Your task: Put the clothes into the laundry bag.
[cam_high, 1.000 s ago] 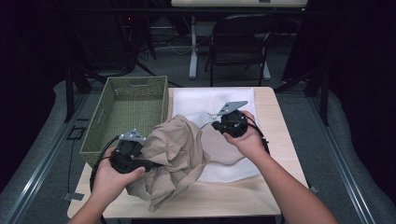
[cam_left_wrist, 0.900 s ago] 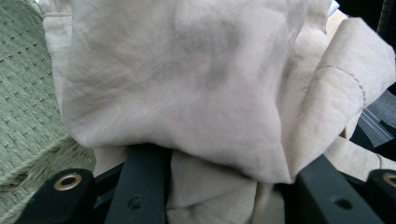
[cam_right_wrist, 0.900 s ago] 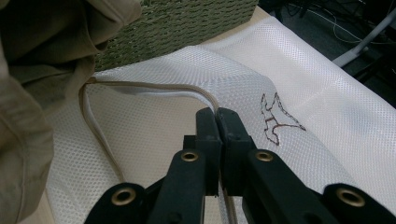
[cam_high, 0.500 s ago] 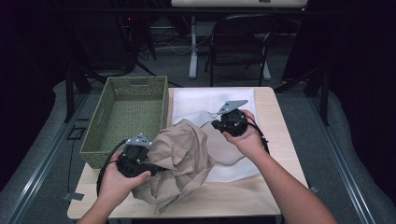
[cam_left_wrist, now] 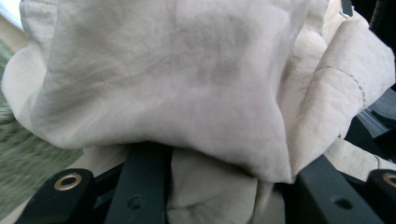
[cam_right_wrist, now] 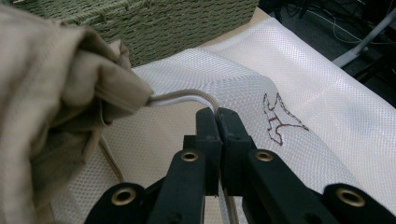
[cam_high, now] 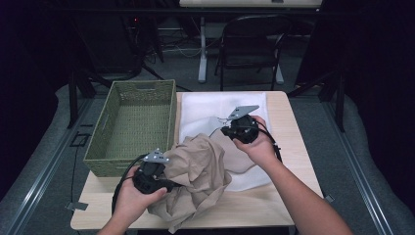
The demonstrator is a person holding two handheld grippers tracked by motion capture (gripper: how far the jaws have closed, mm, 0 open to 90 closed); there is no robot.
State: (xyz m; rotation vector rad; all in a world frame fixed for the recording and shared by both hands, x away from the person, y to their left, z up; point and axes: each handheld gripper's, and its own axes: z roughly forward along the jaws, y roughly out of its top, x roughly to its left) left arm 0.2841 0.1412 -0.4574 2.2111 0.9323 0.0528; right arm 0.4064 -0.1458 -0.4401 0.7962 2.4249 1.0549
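Observation:
A crumpled beige garment point(cam_high: 200, 169) lies half on a white mesh sheet point(cam_high: 210, 110) in the middle of the table. My left gripper point(cam_high: 170, 185) sits at the garment's near left side, shut on a thick bunch of its fabric point(cam_left_wrist: 210, 93), which drapes over both jaws point(cam_left_wrist: 219, 186). My right gripper point(cam_high: 224, 130) is at the garment's far right. Its jaws are pressed together on a beige drawstring point(cam_right_wrist: 187, 95) that loops out of the garment's hem point(cam_right_wrist: 116, 93) to the gripper's tips point(cam_right_wrist: 217, 114). A small brown embroidered mark point(cam_right_wrist: 278, 116) shows on the mesh beyond.
A green woven basket point(cam_high: 100, 134) stands on the table's left half, close to my left hand. The wooden table point(cam_high: 286, 127) has bare strips at its right and near edges. A folding chair point(cam_high: 252, 44) and table legs stand on the floor beyond.
My left gripper has come lower and nearer with the fabric, and the garment's heap has sunk and bunched toward the near edge. The right gripper has stayed put.

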